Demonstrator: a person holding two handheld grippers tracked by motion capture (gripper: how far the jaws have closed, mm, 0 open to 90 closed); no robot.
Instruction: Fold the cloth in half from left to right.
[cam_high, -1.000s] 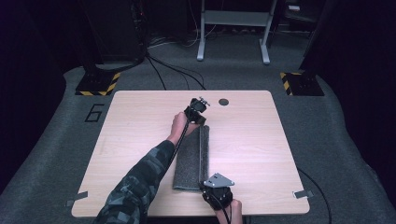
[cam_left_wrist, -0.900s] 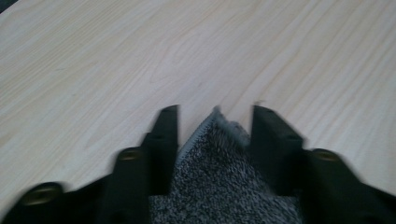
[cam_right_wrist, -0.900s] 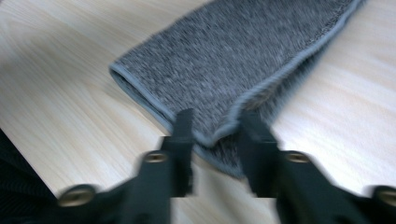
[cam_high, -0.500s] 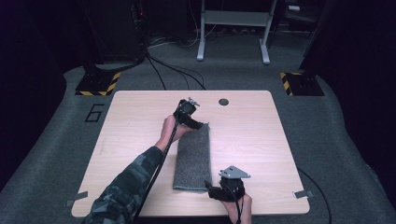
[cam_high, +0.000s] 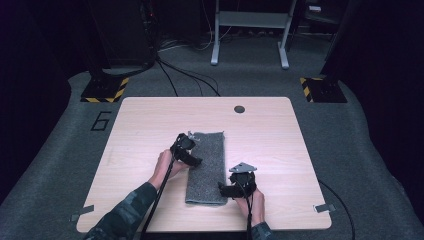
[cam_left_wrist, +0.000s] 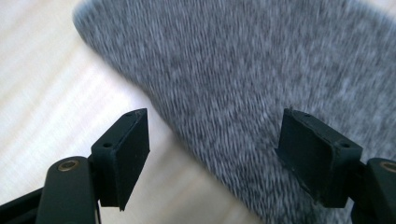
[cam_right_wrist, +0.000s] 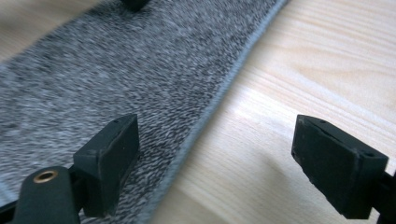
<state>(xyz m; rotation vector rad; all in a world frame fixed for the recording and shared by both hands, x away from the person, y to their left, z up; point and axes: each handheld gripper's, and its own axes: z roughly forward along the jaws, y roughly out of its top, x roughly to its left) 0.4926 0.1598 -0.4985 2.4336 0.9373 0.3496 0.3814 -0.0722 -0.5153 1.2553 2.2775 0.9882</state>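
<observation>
A grey folded cloth (cam_high: 210, 150) lies flat in the middle of the wooden table (cam_high: 150, 120). My left gripper (cam_high: 196, 161) hovers over the cloth's left edge, about halfway along it. In the left gripper view its jaws (cam_left_wrist: 215, 149) stand open, one over bare wood (cam_left_wrist: 46, 70) and one over the cloth (cam_left_wrist: 243, 70). My right gripper (cam_high: 221, 189) sits at the cloth's right edge near the front end. Its jaws (cam_right_wrist: 215, 158) have just been opening and straddle the hemmed edge of the cloth (cam_right_wrist: 116, 70). The pads of both grippers press on nothing.
A round dark hole (cam_high: 239, 109) sits near the table's far edge. Beyond the table stand two bases with yellow-black stripes (cam_high: 105, 90) (cam_high: 322, 89) and a metal frame (cam_high: 250, 30). Cables run across the grey floor, which bears a "6" (cam_high: 101, 121).
Both grippers have let go of the cloth, which now lies wider and flat. The left hand has slid back along the left edge toward the person. The right hand has shifted right.
</observation>
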